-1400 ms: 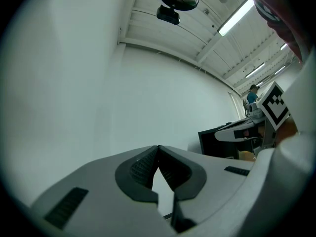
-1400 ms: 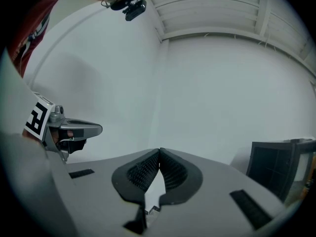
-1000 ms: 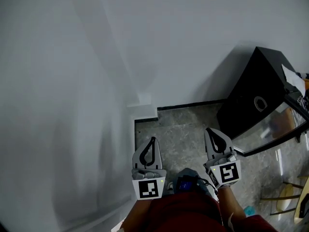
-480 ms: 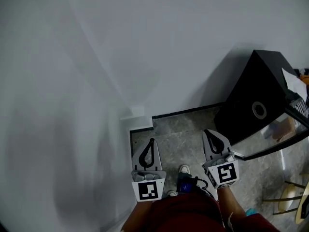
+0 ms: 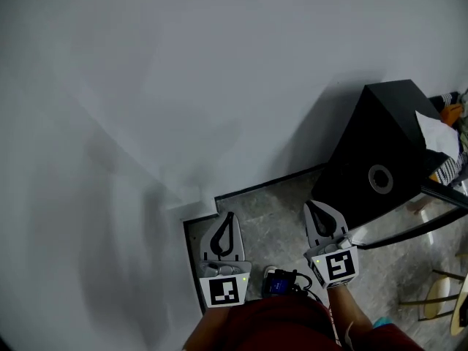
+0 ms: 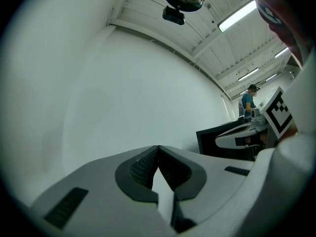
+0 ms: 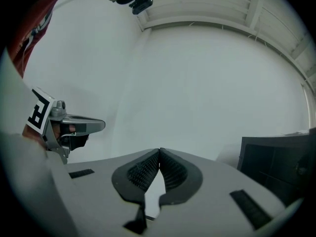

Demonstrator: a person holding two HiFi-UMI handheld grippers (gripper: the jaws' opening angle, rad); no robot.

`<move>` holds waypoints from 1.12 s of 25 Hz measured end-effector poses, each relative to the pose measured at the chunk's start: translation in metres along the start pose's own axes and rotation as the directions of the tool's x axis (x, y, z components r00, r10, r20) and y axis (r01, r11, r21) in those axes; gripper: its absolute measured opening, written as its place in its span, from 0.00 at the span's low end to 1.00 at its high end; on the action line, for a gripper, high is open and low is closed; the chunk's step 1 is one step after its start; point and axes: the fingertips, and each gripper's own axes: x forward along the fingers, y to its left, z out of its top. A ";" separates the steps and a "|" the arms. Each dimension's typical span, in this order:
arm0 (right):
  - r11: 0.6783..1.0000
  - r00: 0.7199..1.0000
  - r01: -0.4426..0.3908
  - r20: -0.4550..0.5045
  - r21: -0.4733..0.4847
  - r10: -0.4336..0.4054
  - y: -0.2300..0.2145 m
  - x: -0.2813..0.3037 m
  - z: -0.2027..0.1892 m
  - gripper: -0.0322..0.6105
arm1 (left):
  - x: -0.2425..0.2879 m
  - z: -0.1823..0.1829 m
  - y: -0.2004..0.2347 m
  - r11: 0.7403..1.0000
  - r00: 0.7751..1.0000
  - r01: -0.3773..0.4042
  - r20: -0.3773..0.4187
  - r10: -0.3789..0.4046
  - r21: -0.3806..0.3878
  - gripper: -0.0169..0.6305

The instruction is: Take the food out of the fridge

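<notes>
- Left claw (image 5: 229, 216) and right claw (image 5: 313, 210) are both shut, with nothing in them.
- No fridge or food shows in any view, only a white wall (image 5: 183, 86), floor (image 5: 270, 207) and a black box (image 5: 380, 159).
- The claws point at the wall; a step forward may bump them on it.
- The right claw may knock the box on a turn.
- Shut claws cannot grab food.

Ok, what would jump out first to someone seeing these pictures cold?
A blank white wall fills most of the head view. At the bottom, the left gripper and right gripper are held side by side over the grey floor, fingers shut on nothing. A black box stands at the right.
</notes>
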 end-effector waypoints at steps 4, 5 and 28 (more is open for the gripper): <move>0.999 0.999 0.033 -0.006 0.015 -0.033 -0.033 0.012 -0.009 0.09 | 0.038 -0.003 -0.018 0.999 0.999 0.037 -0.005 -0.037 0.005 0.05; 0.999 0.999 0.045 0.000 0.016 -0.045 -0.040 0.013 -0.010 0.08 | 0.045 -0.004 -0.022 0.999 0.999 0.048 -0.008 -0.048 0.006 0.05; 0.832 0.825 0.555 -0.126 0.004 -0.551 -0.186 0.041 -0.037 0.09 | 0.250 -0.050 -0.122 0.812 0.816 0.572 -0.021 -0.578 -0.112 0.05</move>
